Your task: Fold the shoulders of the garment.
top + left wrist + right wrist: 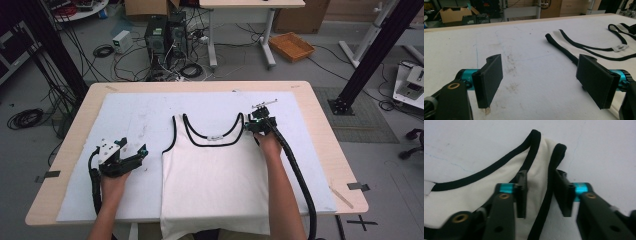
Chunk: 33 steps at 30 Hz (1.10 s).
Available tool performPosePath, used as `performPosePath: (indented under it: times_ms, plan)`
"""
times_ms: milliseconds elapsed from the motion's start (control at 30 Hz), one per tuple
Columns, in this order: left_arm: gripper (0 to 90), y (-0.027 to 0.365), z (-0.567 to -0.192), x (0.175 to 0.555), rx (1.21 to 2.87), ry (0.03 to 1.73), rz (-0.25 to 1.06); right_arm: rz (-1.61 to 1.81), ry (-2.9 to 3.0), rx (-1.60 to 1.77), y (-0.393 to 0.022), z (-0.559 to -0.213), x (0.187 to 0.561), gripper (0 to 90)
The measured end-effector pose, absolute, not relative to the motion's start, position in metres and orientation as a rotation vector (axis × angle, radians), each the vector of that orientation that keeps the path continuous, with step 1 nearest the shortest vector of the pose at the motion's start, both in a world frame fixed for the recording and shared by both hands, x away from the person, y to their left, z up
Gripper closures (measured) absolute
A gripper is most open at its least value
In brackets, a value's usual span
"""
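Note:
A white tank top [215, 170] with black trim lies flat on the white mat [130, 115], its hem hanging over the near table edge. My right gripper [255, 124] is at the top's right shoulder strap. In the right gripper view its jaws [541, 173] stand on either side of the strap [544, 152], and the pads touch the gathered cloth. My left gripper [142, 154] rests on the mat left of the top, jaws wide apart with nothing between them [540, 60]. The top's left strap [564, 47] lies just beyond its right jaw.
The mat covers most of the wooden table [320, 130]. Bare mat lies left of the top and beyond it. Past the far edge, on the floor, are computer towers [165, 32], loose cables and an orange basket [291, 46].

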State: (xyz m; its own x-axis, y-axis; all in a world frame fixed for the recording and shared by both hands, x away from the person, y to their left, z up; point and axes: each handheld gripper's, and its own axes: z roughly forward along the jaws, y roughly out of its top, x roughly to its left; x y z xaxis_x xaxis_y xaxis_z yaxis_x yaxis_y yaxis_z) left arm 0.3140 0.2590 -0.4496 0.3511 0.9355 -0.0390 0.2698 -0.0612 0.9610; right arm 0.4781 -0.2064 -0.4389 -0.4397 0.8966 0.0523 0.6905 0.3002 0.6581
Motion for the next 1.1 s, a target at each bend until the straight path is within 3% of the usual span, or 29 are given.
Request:
performPosePath:
  times_ms: [100, 300, 567, 1033, 1067, 1100]
  plan:
    - [21.5, 0.259, -0.45, 0.314, 1.568, 1.118, 0.798, 0.896, 2.259, 1.401, -0.204, -0.438, 0.477, 86.5]
    - [21.5, 0.258, -0.45, 0.314, 1.57, 1.115, 0.799, 1.032, 2.224, 1.31, -0.205, -0.427, 0.466, 87.5]
    - [21.6, 0.258, -0.45, 0.314, 1.575, 1.113, 0.802, 1.245, 2.244, 1.09, -0.215, -0.419, 0.43, 87.5]
    - [21.5, 0.258, -0.45, 0.314, 1.575, 1.112, 0.804, 1.266, 2.431, 0.798, -0.223, -0.427, 0.367, 87.0]
    - [21.6, 0.257, -0.45, 0.314, 1.575, 1.111, 0.804, 1.248, 2.446, 0.789, -0.223, -0.428, 0.362, 85.4]
    - [21.5, 0.257, -0.45, 0.314, 1.575, 1.111, 0.806, 1.242, 2.455, 0.771, -0.225, -0.428, 0.358, 77.3]
